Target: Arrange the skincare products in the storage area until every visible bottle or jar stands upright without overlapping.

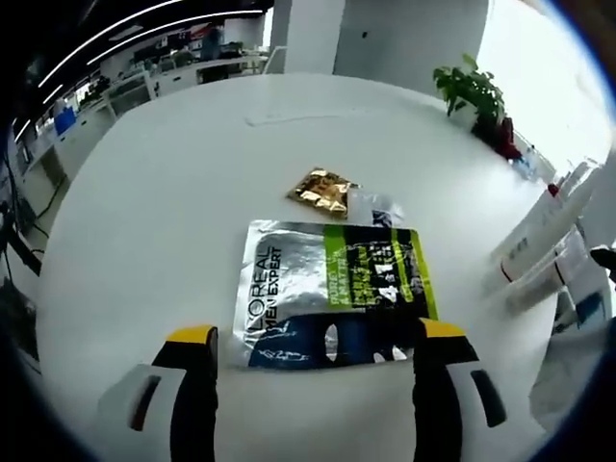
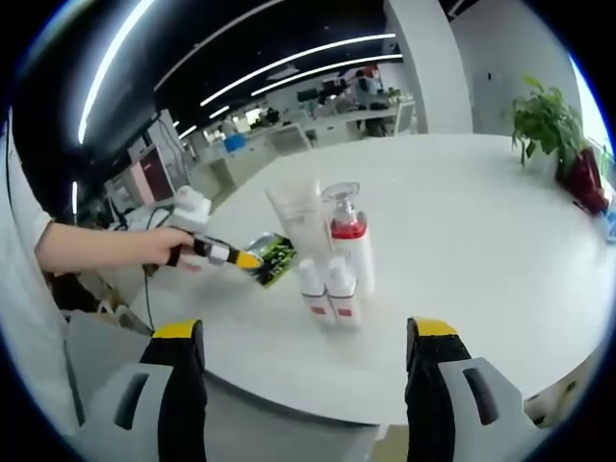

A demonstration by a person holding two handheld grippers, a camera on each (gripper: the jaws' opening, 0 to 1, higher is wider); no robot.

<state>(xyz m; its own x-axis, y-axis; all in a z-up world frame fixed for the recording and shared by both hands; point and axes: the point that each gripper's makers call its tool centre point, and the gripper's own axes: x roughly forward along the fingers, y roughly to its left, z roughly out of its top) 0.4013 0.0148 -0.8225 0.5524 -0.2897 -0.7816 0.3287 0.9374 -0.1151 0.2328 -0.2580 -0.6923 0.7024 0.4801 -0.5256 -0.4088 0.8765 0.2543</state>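
While both tongs hang spread, left tongs over silver packet on tabletop, right tongs facing upright bottles.

Left gripper view hovers close over the white table, looking down at the flat sachet mid-frame, while the right gripper view sits back off the table edge, catching that sachet left of centre.
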